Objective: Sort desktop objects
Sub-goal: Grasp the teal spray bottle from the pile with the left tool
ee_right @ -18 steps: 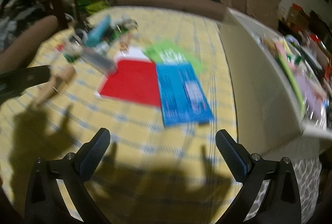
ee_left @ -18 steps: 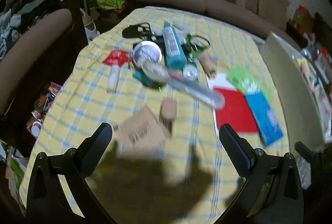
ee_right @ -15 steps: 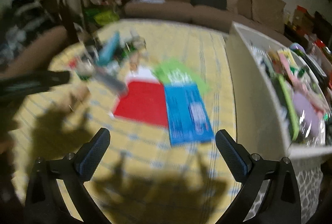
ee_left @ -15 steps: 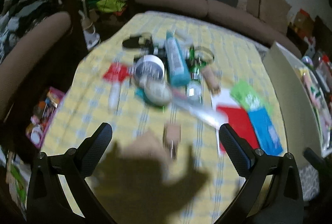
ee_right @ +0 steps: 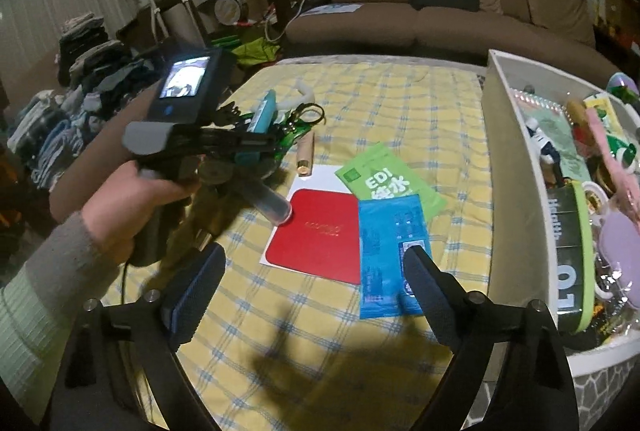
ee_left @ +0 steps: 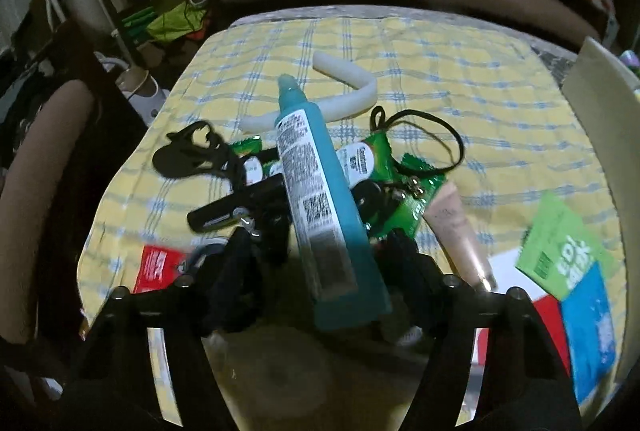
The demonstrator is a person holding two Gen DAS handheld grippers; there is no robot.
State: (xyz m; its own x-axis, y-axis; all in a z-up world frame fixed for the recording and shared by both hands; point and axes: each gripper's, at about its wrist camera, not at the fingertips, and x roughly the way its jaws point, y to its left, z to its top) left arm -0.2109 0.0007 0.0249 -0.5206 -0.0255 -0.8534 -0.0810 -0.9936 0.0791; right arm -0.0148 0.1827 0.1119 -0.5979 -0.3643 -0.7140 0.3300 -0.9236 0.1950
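A teal tube [ee_left: 316, 183] lies over a pile of green sachets [ee_left: 404, 207], black cords and a black clip on the yellow checked tablecloth [ee_left: 440, 71]. My left gripper [ee_left: 324, 259] is down on the pile, its fingers closed against the tube's wide flat end. In the right wrist view a hand holds that left gripper [ee_right: 248, 151], and the teal tube [ee_right: 264, 115] sticks out ahead of it. My right gripper [ee_right: 312, 295] hangs open above the cloth near a blue packet [ee_right: 392, 255], with nothing between its fingers.
A red card [ee_right: 320, 231] on white paper, a green packet [ee_right: 388, 183], a beige tube [ee_right: 306, 151] and a clear tube [ee_right: 272, 205] lie mid-table. A white bin [ee_right: 504, 171] holding several items stands at the right. A white curved piece [ee_left: 348, 83] lies beyond the pile.
My left gripper has moved forward and down onto the pile, and its jaws have narrowed from wide open onto the teal tube. The right gripper stays open, with its view steadier.
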